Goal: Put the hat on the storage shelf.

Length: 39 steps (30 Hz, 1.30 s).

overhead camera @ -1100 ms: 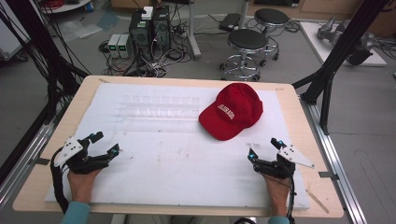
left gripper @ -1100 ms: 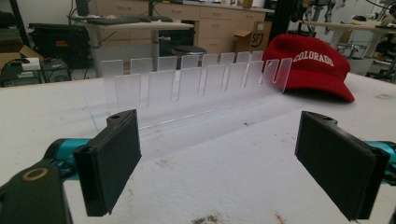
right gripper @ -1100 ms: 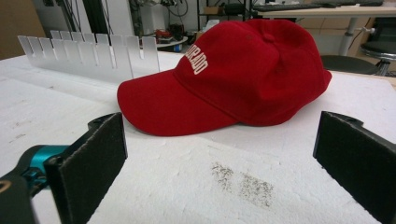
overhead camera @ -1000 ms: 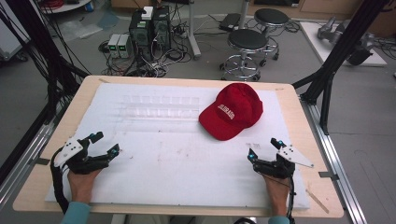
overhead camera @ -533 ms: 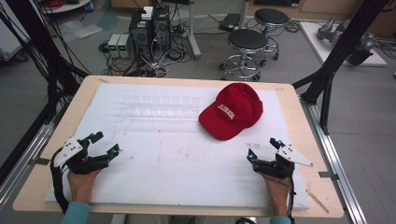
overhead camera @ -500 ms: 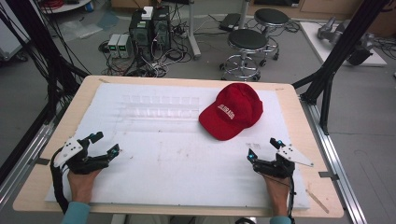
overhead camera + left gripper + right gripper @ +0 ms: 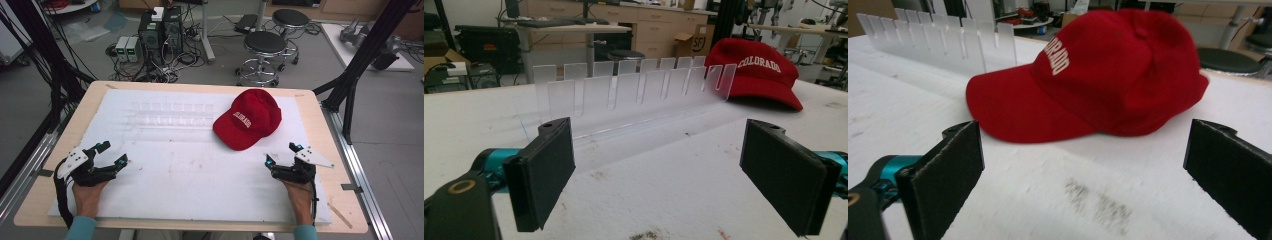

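A red baseball cap (image 7: 248, 119) with white lettering lies on the white mat (image 7: 190, 165), right of centre, brim toward the near left. A clear plastic slotted rack (image 7: 172, 113) stands to its left. My left gripper (image 7: 113, 154) rests open near the mat's front left, jaws wide with nothing between them. In the left gripper view the rack (image 7: 634, 92) stands ahead and the cap (image 7: 755, 72) to the right. My right gripper (image 7: 282, 155) is open at the front right, just short of the cap. The right gripper view has the cap (image 7: 1108, 75) close ahead between the spread jaws.
The wooden table's edge (image 7: 320, 115) frames the mat. Black frame posts (image 7: 357, 65) rise at both sides. Stools (image 7: 266, 50) and computer gear with cables (image 7: 160, 35) stand on the floor beyond the far edge.
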Each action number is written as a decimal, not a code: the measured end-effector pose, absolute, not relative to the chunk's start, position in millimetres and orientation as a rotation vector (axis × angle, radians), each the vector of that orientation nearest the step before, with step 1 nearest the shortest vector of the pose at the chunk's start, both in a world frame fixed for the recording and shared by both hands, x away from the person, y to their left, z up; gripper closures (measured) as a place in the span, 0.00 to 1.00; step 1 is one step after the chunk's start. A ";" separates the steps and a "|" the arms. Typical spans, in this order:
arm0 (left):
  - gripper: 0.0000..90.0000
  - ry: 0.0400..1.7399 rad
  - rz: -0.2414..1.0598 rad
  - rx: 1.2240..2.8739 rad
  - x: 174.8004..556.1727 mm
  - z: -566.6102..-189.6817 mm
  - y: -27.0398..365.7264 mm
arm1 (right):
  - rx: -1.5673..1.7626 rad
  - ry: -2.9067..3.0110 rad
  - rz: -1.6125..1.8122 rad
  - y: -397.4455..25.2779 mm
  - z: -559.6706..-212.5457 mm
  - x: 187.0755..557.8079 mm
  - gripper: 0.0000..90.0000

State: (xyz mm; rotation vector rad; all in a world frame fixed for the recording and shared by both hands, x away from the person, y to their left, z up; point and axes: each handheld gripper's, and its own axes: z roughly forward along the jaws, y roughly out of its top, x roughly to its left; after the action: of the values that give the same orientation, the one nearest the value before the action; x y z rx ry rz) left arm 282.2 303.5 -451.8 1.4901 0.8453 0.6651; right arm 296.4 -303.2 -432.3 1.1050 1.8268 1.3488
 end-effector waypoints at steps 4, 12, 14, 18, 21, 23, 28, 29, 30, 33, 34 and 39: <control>0.16 0.846 0.664 1.490 282.3 -451.8 303.6 | 1.106 1.827 1.341 -308.5 -416.8 307.9 0.02; 0.16 0.845 0.664 1.491 282.2 -451.7 303.6 | 1.079 1.850 1.291 -315.3 -386.6 335.0 0.02; 0.16 0.845 0.664 1.491 282.2 -451.7 303.6 | 1.072 1.855 1.289 -316.8 -379.7 343.0 0.02; 0.16 0.844 0.666 1.490 282.2 -451.8 303.4 | 1.063 1.874 1.287 -322.1 -367.9 362.4 0.02; 0.16 0.843 0.666 1.490 282.1 -451.8 303.3 | 1.081 1.889 1.295 -324.8 -361.9 372.4 0.02; 0.16 0.843 0.666 1.489 282.1 -451.8 303.3 | 1.077 1.893 1.295 -327.5 -356.1 382.2 0.02; 0.16 0.835 0.669 1.494 281.7 -451.8 302.5 | 1.074 1.939 1.271 -331.4 -339.7 405.2 0.05; 0.16 0.834 0.671 1.497 281.6 -451.8 302.6 | 1.078 1.943 1.268 -331.5 -337.9 408.3 0.05; 0.16 0.834 0.671 1.497 281.6 -451.8 302.6 | 1.079 1.944 1.266 -331.9 -335.7 413.1 0.05; 0.16 0.834 0.673 1.498 281.6 -451.7 302.4 | 1.097 1.976 1.245 -333.2 -333.6 425.7 0.05; 0.16 0.834 0.673 1.499 281.5 -451.7 302.4 | 1.101 1.978 1.244 -333.4 -334.9 429.0 0.05; 0.16 0.832 0.678 1.499 281.3 -451.8 302.0 | 1.194 2.029 1.174 -338.3 -355.1 446.5 0.05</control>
State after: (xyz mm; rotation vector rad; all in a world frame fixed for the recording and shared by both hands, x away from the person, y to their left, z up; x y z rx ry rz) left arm 281.3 302.0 -451.8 1.4990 0.8317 0.6781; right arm 446.5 -338.3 -355.1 1.1941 2.0294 1.1736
